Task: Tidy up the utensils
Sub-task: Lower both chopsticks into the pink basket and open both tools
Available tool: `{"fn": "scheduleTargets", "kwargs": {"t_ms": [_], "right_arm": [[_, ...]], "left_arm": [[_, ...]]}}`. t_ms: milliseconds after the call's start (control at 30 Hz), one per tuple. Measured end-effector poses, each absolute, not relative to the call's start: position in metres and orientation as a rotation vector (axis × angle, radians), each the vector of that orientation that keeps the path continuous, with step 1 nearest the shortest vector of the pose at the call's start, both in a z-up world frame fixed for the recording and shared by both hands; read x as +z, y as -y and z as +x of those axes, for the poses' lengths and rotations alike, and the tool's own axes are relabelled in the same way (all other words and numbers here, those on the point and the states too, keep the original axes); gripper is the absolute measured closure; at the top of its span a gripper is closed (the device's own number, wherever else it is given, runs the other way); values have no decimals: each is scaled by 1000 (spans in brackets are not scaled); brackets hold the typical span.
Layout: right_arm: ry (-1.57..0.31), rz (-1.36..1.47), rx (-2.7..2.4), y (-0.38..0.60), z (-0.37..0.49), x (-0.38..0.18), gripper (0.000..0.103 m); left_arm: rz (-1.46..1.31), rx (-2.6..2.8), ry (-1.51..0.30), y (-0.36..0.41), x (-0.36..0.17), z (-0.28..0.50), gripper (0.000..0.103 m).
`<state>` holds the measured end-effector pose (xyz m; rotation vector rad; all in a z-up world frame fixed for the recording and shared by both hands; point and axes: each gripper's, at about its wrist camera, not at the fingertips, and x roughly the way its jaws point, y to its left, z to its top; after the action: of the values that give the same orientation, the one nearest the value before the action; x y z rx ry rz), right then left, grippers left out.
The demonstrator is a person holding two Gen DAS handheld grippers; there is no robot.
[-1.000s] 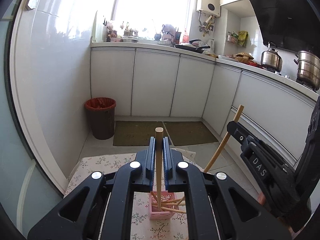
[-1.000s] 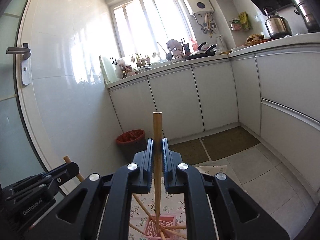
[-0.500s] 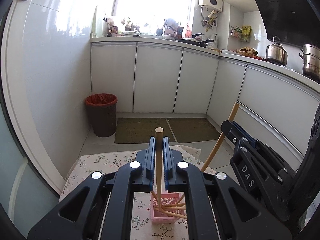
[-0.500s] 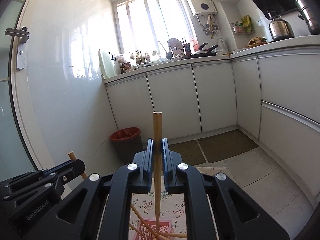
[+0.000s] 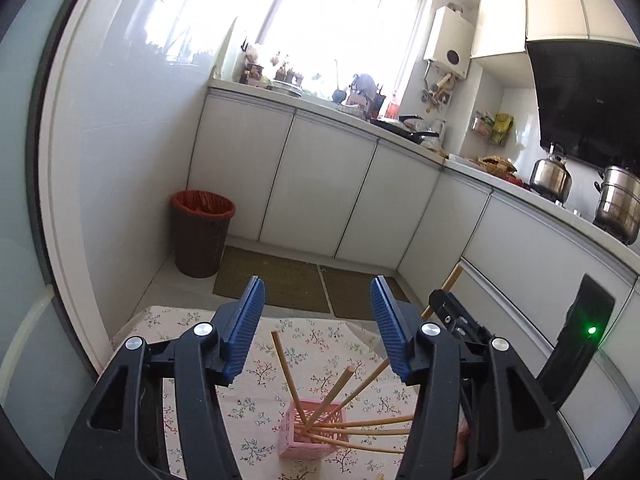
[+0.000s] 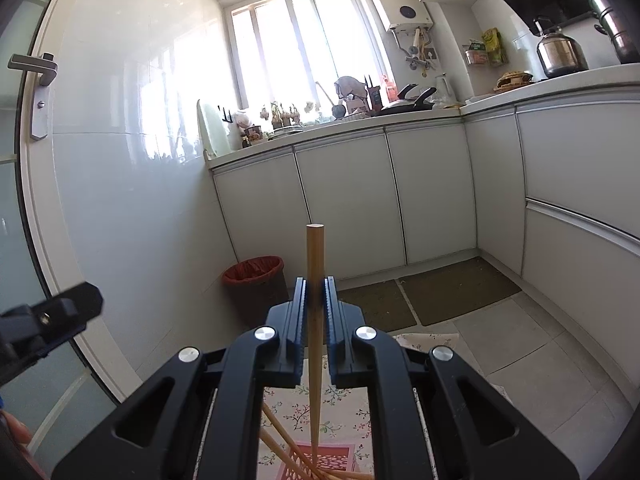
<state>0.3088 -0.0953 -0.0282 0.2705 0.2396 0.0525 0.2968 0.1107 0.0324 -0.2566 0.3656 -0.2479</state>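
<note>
A pink slotted basket [image 5: 313, 428] stands on a floral tablecloth [image 5: 320, 340] and holds several wooden chopsticks that lean out of it. One loose chopstick [image 5: 286, 368] leans left in the basket, below my left gripper [image 5: 316, 328], which is open and empty above it. My right gripper [image 6: 315, 300] is shut on a wooden chopstick [image 6: 314, 320], held upright with its lower end at the pink basket [image 6: 320, 460]. In the left wrist view the right gripper's body [image 5: 460, 320] and its chopstick [image 5: 444, 290] show at right.
The small table stands in a kitchen. A brown bin with a red liner [image 5: 202, 232] stands by the left wall. White cabinets [image 5: 320, 184] run along the back and right, with a kettle [image 5: 550, 178] and pot [image 5: 618, 210] on the counter. Mats lie on the floor.
My left gripper has opened and let go of its chopstick, which now leans in the basket. The left camera has tilted up. My right gripper still holds its chopstick over the basket.
</note>
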Motion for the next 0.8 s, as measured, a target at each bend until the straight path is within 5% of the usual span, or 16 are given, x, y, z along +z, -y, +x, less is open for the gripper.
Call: {"fn": "scheduleTargets", "kwargs": {"t_ms": [200, 267, 333, 600, 800], "right_arm": [[-272, 293, 52, 95, 314, -37, 94], [-312, 287, 69, 92, 317, -44, 88], [-316, 291, 65, 91, 315, -46, 65], [-250, 302, 18, 108, 281, -14, 59], [-209, 316, -49, 124, 251, 3, 31]], "left_arm": [[-288, -211, -364, -127, 38, 290, 51], [-293, -197, -371, -130, 35, 291, 51], [-295, -189, -381, -131, 34, 292, 51], [-275, -153, -387, -132, 37, 286, 47], [-251, -150, -369, -122, 44, 271, 38]]}}
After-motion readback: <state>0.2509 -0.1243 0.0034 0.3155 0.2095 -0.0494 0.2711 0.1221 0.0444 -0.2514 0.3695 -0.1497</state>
